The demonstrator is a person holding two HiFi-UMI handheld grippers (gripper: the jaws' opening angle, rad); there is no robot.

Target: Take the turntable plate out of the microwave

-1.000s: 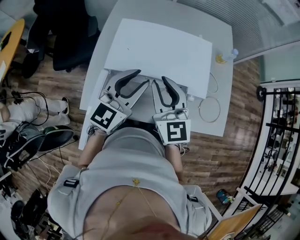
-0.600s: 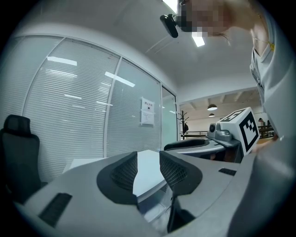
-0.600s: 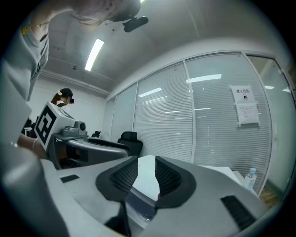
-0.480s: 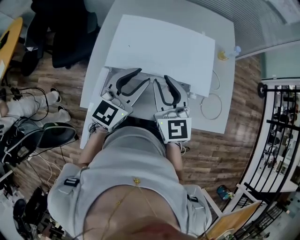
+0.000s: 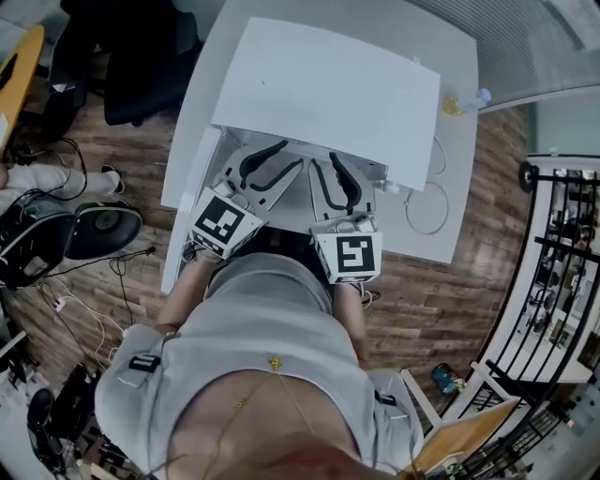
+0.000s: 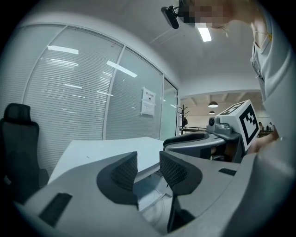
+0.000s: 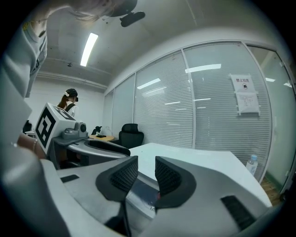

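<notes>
On white table (image 5: 375, 23): white microwave (image 5: 323, 94), viewed from above, front facing the person.
At microwave's front left: white panel (image 5: 187, 216) angling out past the table edge; looks like the door swung open.
Left gripper (image 6: 148, 164): jaws partly spread, pinching nothing; aims at the gap under the microwave's top.
Right gripper (image 7: 146, 169): jaws partly spread, having just opened a little; nothing pinched, only a pale shiny surface low behind the pads.
Turntable plate: not made out in any view; judged to be inside the cavity, hidden under the microwave's top.
Done so far: door apparently open; both grippers side by side at the opening.
Remaining: reach in, grip the plate's rim, lift it clear, bring it out, set it down. None of this started, by the look of it.
Change, microwave: sits a little higher and further right in the head view than a second ago, more of its top showing.
Change, grippers: jaw arcs tucked slightly further under the front edge than before; spacing between the two about the same.
</notes>
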